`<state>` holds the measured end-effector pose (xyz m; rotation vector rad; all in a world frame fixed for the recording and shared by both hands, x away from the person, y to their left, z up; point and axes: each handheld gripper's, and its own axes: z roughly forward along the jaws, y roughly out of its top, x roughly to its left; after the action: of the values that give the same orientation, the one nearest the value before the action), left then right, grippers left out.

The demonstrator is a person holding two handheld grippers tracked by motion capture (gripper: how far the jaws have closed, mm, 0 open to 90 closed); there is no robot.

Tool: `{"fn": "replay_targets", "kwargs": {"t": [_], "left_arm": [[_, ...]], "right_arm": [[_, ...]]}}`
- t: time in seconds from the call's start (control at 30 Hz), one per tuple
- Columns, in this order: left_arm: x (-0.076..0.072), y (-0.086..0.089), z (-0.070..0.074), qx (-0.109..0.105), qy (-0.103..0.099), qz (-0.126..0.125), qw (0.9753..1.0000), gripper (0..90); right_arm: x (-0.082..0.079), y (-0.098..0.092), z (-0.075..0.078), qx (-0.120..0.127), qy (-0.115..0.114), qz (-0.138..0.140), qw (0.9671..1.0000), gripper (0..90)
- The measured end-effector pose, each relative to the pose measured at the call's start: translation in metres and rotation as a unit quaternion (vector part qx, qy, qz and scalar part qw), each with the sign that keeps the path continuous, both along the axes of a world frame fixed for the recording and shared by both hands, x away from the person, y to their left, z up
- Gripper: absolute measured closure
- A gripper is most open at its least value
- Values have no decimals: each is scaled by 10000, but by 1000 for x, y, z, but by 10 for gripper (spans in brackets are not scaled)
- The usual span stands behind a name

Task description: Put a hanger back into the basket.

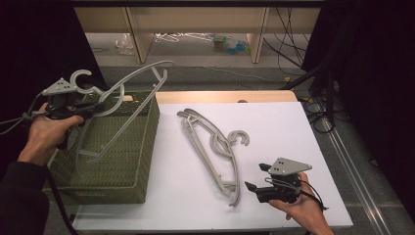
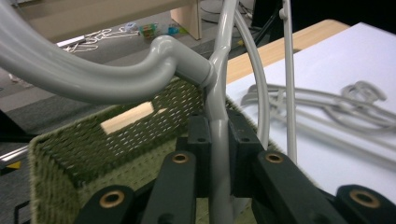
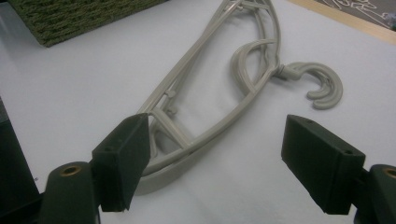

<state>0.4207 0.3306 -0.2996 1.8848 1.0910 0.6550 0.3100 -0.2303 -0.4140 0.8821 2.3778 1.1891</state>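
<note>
A lab: black curtains (image 1: 34, 44), loose floor cables (image 1: 288, 49), bare wooden table (image 1: 220, 96).

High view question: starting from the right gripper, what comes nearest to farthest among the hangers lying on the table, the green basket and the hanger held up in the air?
From the right gripper:
1. Hangers on the table, just beside its open jaws.
2. Green basket, across the table's left side.
3. Held hanger, raised over the basket's far left, in the left gripper.

Legible text: none. No labels, brands, numbers or signs readable on any surface in high view, left gripper view or right gripper view.
</note>
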Motion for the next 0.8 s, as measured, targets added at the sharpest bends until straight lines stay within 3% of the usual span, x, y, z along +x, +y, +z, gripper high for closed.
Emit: {"fn": "replay_targets", "kwargs": {"t": [0.1, 0.27, 0.47, 0.67, 0.73, 0.8], "left_arm": [[0, 12, -9, 32, 81, 83, 9999, 816], [-2, 26, -22, 296, 144, 207, 9992, 815], [-2, 37, -34, 389, 271, 401, 9981, 815], [-3, 48, -42, 748, 489, 391, 9952, 815], [-3, 50, -46, 688, 496, 493, 9952, 814], [-4, 54, -48, 766, 560, 507, 9942, 814]], "right_arm": [[0, -1, 0, 15, 33, -33, 10000, 245], [1, -1, -2, -21, 22, 17, 10000, 246], [1, 0, -2, -6, 92, -7, 10000, 246], [2, -1, -2, 8, 69, 2, 10000, 246], [1, -1, -2, -8, 74, -2, 10000, 246], [1, -1, -2, -7, 79, -1, 10000, 246]]}}
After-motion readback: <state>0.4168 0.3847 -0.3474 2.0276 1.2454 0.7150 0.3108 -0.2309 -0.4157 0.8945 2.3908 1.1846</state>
